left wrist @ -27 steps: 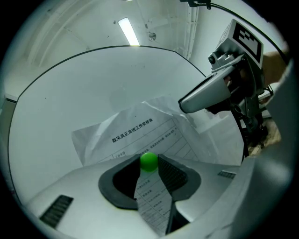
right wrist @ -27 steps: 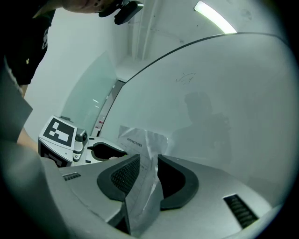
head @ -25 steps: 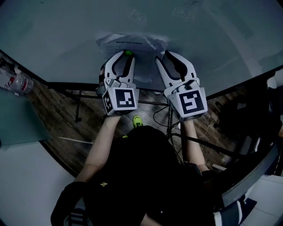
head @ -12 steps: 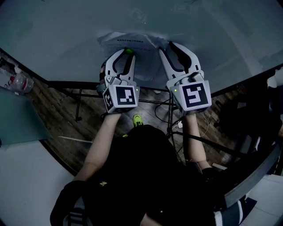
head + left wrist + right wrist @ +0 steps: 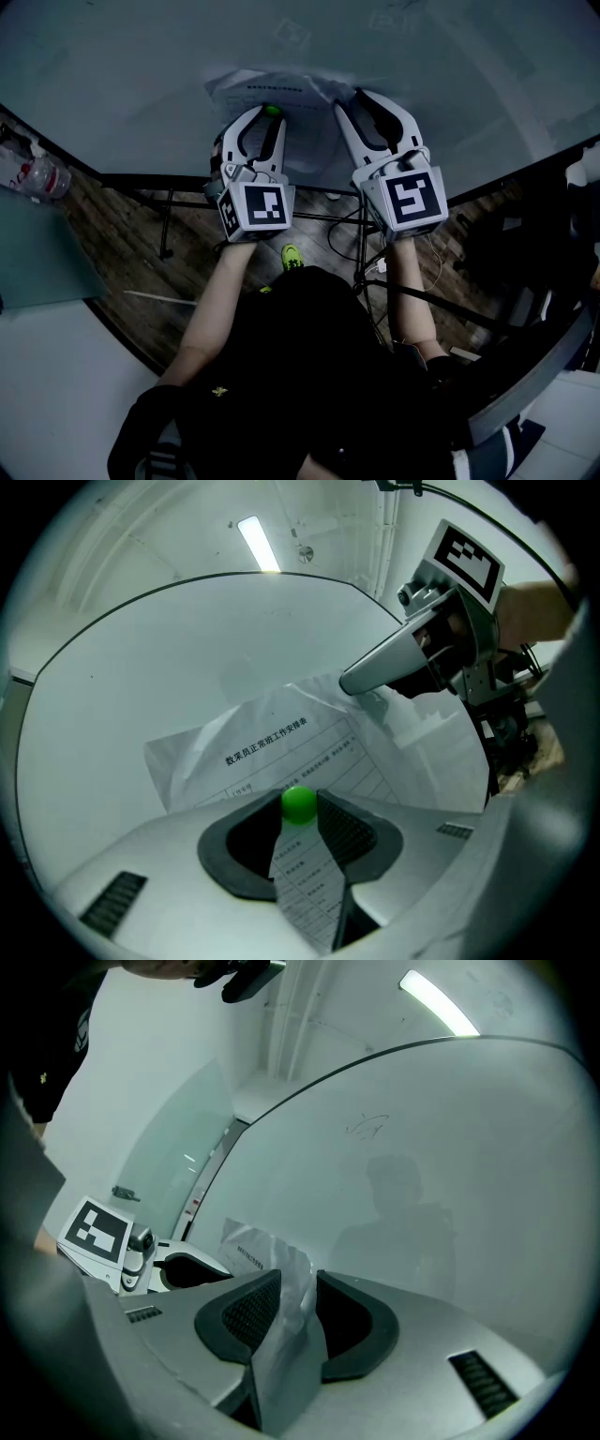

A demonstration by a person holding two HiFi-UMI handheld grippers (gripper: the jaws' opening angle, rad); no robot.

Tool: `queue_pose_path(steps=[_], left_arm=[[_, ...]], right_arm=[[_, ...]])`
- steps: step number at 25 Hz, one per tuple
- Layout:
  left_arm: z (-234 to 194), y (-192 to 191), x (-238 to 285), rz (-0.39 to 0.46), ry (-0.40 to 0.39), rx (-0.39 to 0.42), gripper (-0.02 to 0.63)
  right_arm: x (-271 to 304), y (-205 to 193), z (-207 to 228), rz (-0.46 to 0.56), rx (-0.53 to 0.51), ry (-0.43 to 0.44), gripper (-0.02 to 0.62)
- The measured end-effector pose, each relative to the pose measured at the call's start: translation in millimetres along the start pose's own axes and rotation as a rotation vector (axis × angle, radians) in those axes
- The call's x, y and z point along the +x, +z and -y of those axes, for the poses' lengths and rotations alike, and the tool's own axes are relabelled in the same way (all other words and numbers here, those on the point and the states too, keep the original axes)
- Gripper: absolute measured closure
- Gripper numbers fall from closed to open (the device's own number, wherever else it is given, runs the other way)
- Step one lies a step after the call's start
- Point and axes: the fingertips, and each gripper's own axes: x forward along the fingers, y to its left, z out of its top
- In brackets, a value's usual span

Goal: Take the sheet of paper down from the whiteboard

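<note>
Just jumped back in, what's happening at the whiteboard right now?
A person is working on the sheet of paper on the whiteboard with two handheld grippers. The left gripper is closed on the green magnet pinning the sheet. The right gripper pinches the sheet's crumpled right side. The sheet is not yet off the board.

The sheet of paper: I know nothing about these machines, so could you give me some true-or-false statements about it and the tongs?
1. The sheet of paper carries printed text. True.
2. A red magnet sits between the left tongs. False: it is a green magnet.
3. The right tongs pinch a crumpled part of the sheet. True.
4. The sheet lies on the floor. False: it is up against the whiteboard.
</note>
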Motion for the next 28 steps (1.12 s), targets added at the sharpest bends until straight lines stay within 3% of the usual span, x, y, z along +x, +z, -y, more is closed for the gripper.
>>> queue_pose_path(steps=[5, 13, 28], left_arm=[[0, 1, -1, 0.001, 0.001, 0.001, 0.479], [-1, 0, -1, 0.000, 0.003, 0.002, 0.479], [-1, -1, -1, -0.002, -0.008, 0.009, 0.479]], right_arm=[[0, 1, 0, 0.000, 0.005, 0.003, 0.471], [2, -1, 7, -0.026, -0.052, -0.053, 0.589], [1, -6, 11, 0.000, -0.007, -0.034, 0.599]])
